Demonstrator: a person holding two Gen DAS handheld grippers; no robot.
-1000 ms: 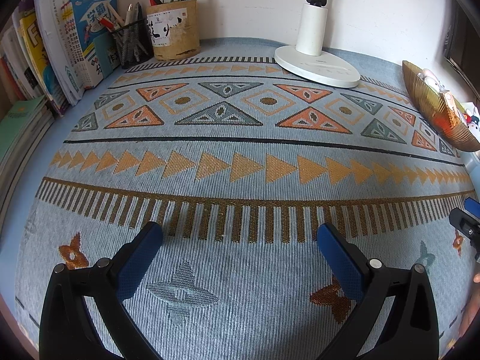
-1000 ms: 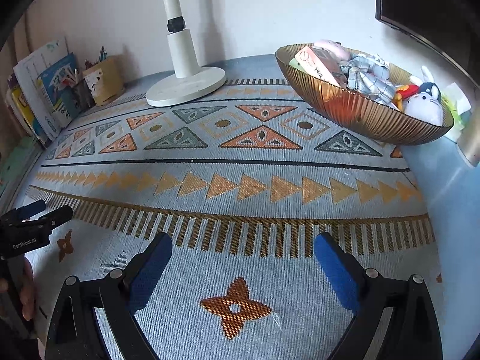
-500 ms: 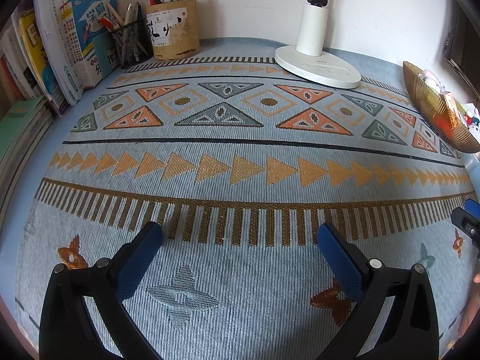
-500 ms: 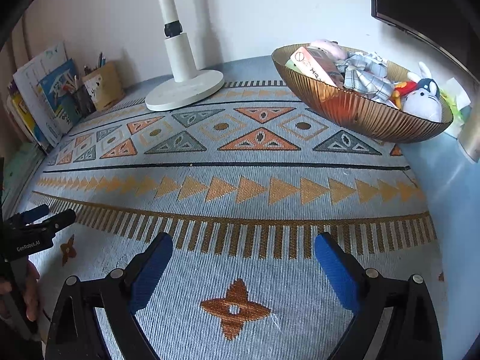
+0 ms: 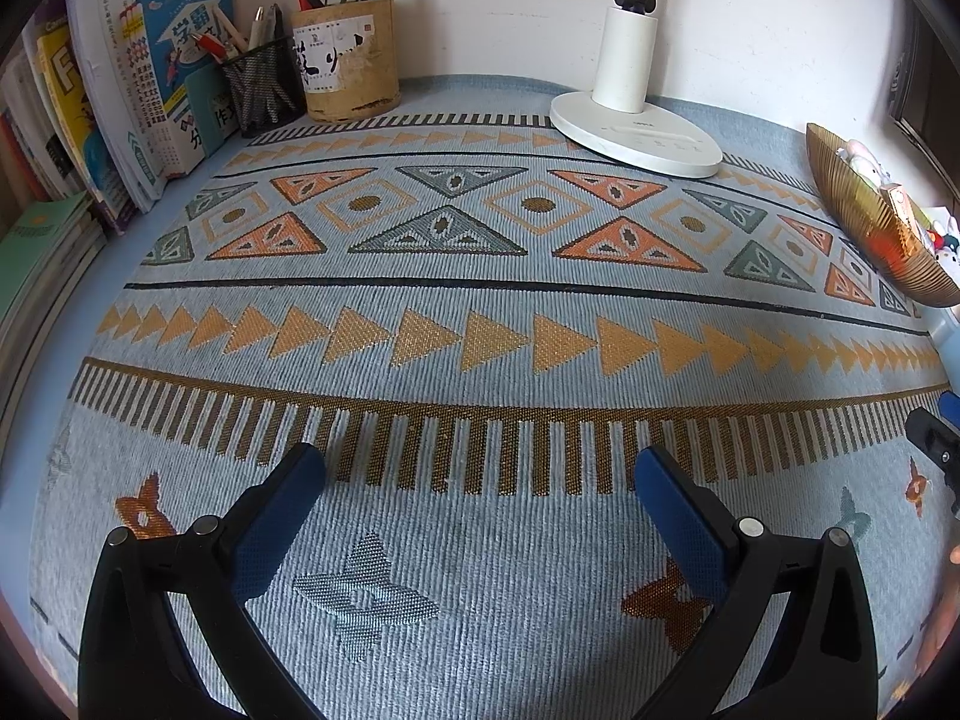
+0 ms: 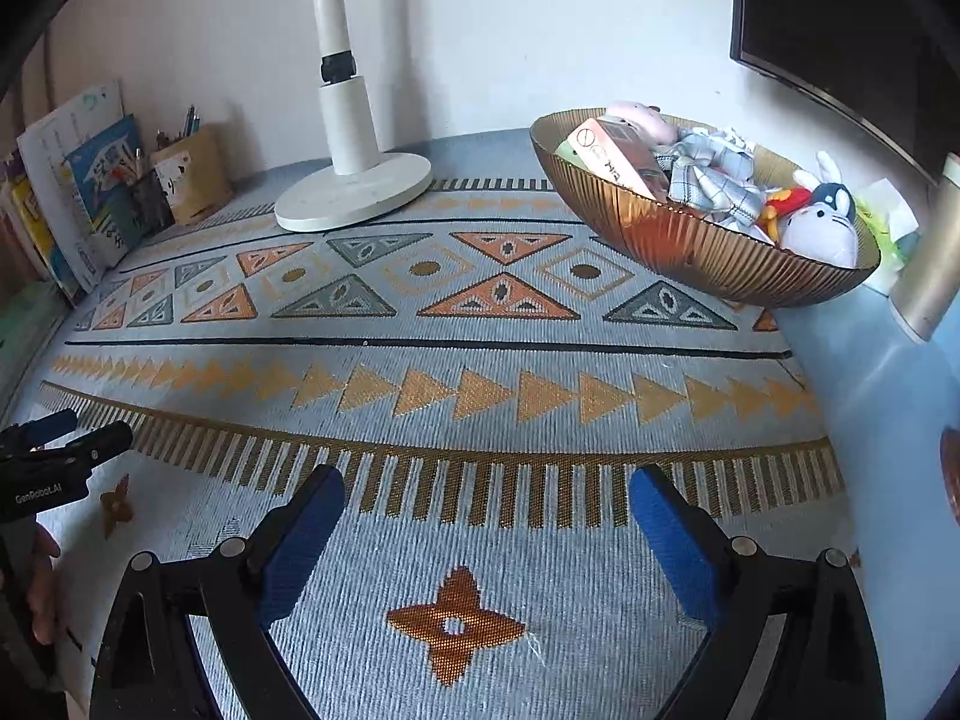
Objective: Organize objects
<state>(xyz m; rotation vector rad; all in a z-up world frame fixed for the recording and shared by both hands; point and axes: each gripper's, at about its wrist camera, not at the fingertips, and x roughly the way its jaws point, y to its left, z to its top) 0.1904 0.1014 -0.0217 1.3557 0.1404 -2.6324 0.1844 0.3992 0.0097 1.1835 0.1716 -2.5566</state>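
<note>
A ribbed gold bowl [image 6: 708, 252] stands at the right rear of the patterned mat [image 6: 480, 354]; the same bowl [image 5: 870, 228] shows at the right edge of the left wrist view. Inside it lie a plush rabbit [image 6: 822, 222], a checked cloth [image 6: 714, 174], a pink toy [image 6: 636, 117] and a box [image 6: 612, 156]. My right gripper [image 6: 486, 510] hovers open over the mat's near part with nothing between its blue pads. My left gripper [image 5: 480, 492] is open too, over bare mat, also empty. Each gripper's tip shows at the other view's edge.
A white lamp base [image 5: 636, 132] and pole stand at the back centre. A tan pen cup [image 5: 348, 60] and a black mesh pen holder [image 5: 261, 90] sit at the back left beside upright books [image 5: 120, 96]. A dark screen [image 6: 852, 24] hangs at the upper right.
The right wrist view has tipped slightly, so the bowl and lamp sit a little lower and nearer in frame. The left gripper's view is unchanged. Both grippers stay open.
</note>
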